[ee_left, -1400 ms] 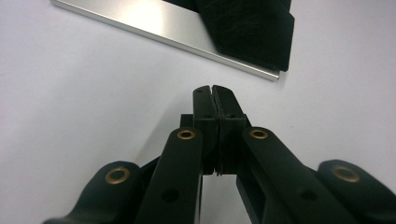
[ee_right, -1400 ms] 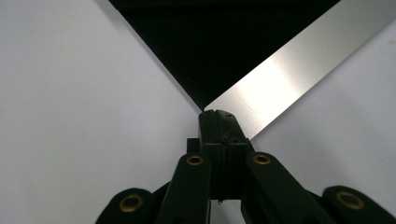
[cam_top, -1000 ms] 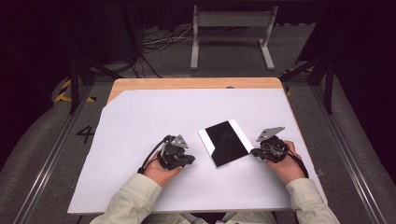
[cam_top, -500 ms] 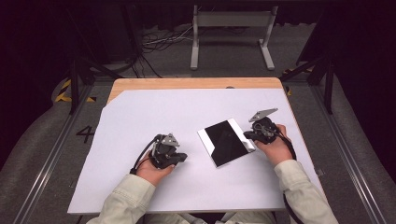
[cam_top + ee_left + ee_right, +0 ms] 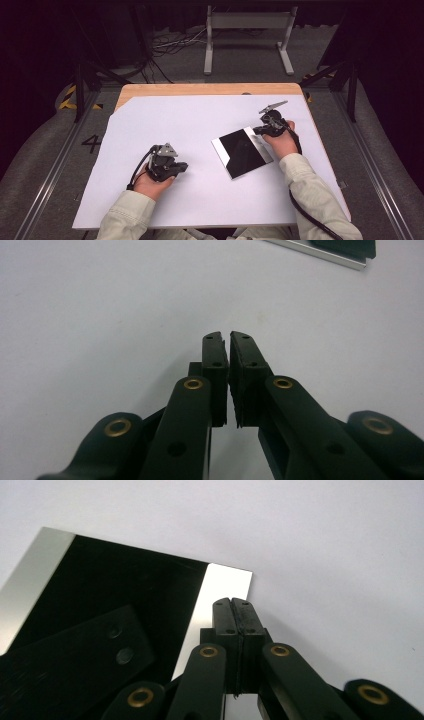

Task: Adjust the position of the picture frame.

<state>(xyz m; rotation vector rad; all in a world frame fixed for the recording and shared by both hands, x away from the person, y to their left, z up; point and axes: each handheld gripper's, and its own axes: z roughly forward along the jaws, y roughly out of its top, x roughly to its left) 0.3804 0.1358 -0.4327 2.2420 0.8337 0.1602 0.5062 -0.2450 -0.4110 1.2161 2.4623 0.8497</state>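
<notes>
Grippers closing in on mirror panel, nothing lifted yet

Flat square panel, glossy black mirror face with silver strips along two sides (image 5: 243, 151), lies right of centre on the white sheet covering the wooden table (image 5: 165, 120). It sits flat, rotated a bit against the sheet's edges. No grasp yet.

Right gripper (image 5: 258, 131) sits at the panel's far right corner; in the right gripper view its tips (image 5: 232, 604) are pressed together, nothing between them, hovering just over or at the silver strip (image 5: 220, 587) near the corner. Can't tell if they touch the surface. The black face mirrors the gripper body.

Left gripper (image 5: 184, 167) rests on the sheet left of the panel, apart from it. In the left gripper view its pads (image 5: 229, 347) are nearly together with only a thin slit, empty; they have just been easing open a touch. Panel's silver edge (image 5: 320, 251) shows far up at the top of that view.

Progress, as judged: approach stage only. Contact, pinch or push on the panel, and any move of it are all left to do.

Room: panel's near and left sides face open white sheet, plenty of space to slide. Right side is tighter, the sheet's right edge (image 5: 322, 155) is near, beyond the right hand. Panel lies flush, so an edge is hard to get under; a corner looks the likeliest entry.
</notes>
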